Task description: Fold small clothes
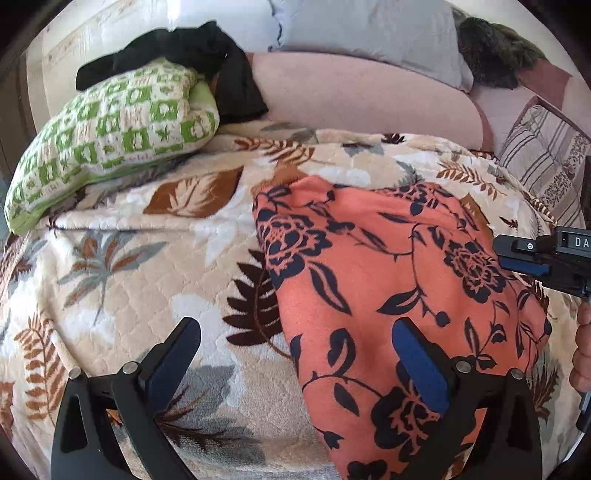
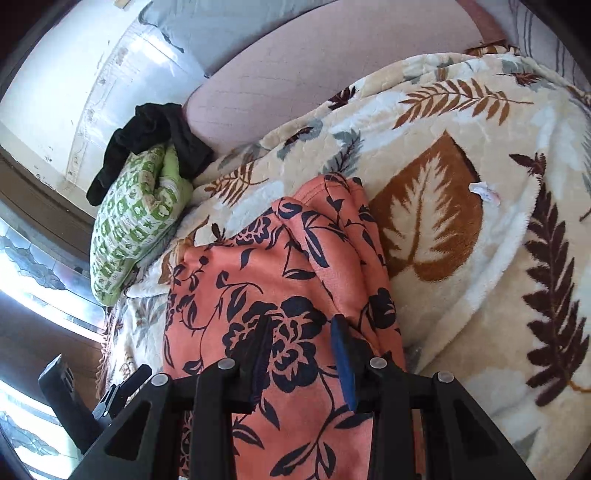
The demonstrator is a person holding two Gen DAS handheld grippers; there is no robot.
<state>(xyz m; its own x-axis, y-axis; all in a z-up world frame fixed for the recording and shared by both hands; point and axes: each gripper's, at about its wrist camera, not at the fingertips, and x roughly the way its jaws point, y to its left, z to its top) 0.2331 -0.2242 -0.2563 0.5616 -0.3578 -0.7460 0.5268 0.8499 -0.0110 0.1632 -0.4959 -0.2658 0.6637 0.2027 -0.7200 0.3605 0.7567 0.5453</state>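
Coral garment with a dark navy flower print: one item, lying on the leaf-patterned blanket that covers the bed. We see it folded over on itself, with layered edges along its far side in the right wrist view.

Left claw: we record it released, jaws spread wide. One finger stands over the blanket, the other, with its blue pad, over the near edge of the garment; whether that pad touches the cloth we cannot tell.

Right claw: jaws partly closed, with a raised ridge of the coral cloth between them. We cannot tell whether the pads press on it. In the left wrist view this claw enters from the right edge above the garment, with part of a hand below it.

Other items on the bed, well apart from the garment:
- Green-and-white checked pillow, far left.
- Black cloth, draped over that pillow's far end.
- Pink cushion, beyond the blanket.
- Pale grey pillow, behind the cushion.
- Striped cloth, far right.
- Small white scrap on the blanket, right of the garment.
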